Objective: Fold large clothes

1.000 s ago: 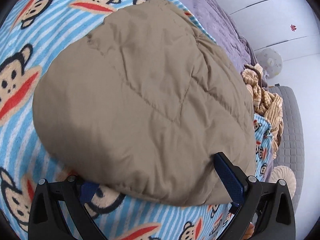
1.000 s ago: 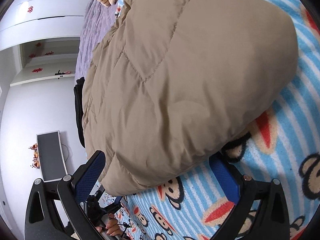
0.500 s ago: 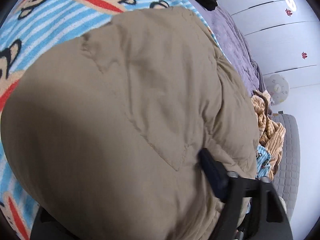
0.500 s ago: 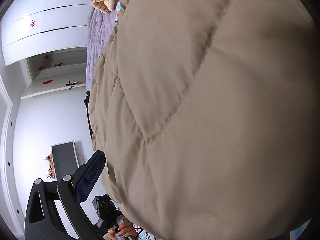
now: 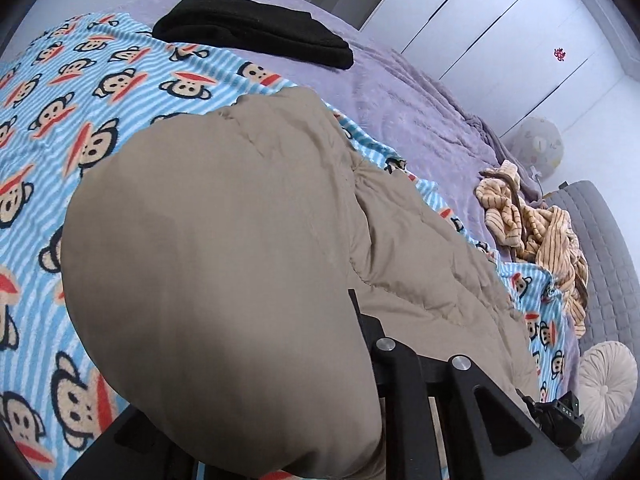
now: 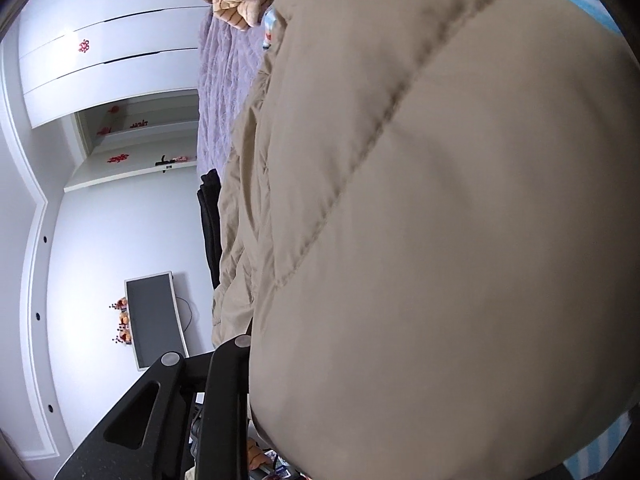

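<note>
1. On the bed, over a blue striped monkey-print blanket (image 5: 100, 92), lies a big tan puffy quilted jacket (image 5: 224, 248). Its near edge bulges right up against both cameras.
2. Handling guess: light for its size, soft and springy, with a smooth shell that probably slides. It'll puff back out after a fold, so pinching a thick hem or a stitched seam looks safer than grabbing a loose panel.
3. The left gripper (image 5: 360, 344) has just been closing, and the jacket's edge sits between its jaws. Only one black finger shows, pressed into the fabric, the other buried under it, so it looks clamped on the jacket.
4. Same deal with the right gripper (image 6: 256, 368): jaws just closing, jacket (image 6: 420, 220) between them, one finger tight against the padding, the other hidden behind the bulge. I'd call that a grip too.
5. Both hold the same near edge, with the bulk stretching away toward the purple bedspread (image 5: 400, 96).
6. Further off: a folded black garment (image 5: 256, 32) and a crumpled yellow striped garment (image 5: 536, 232), both clear of the jacket.
</note>
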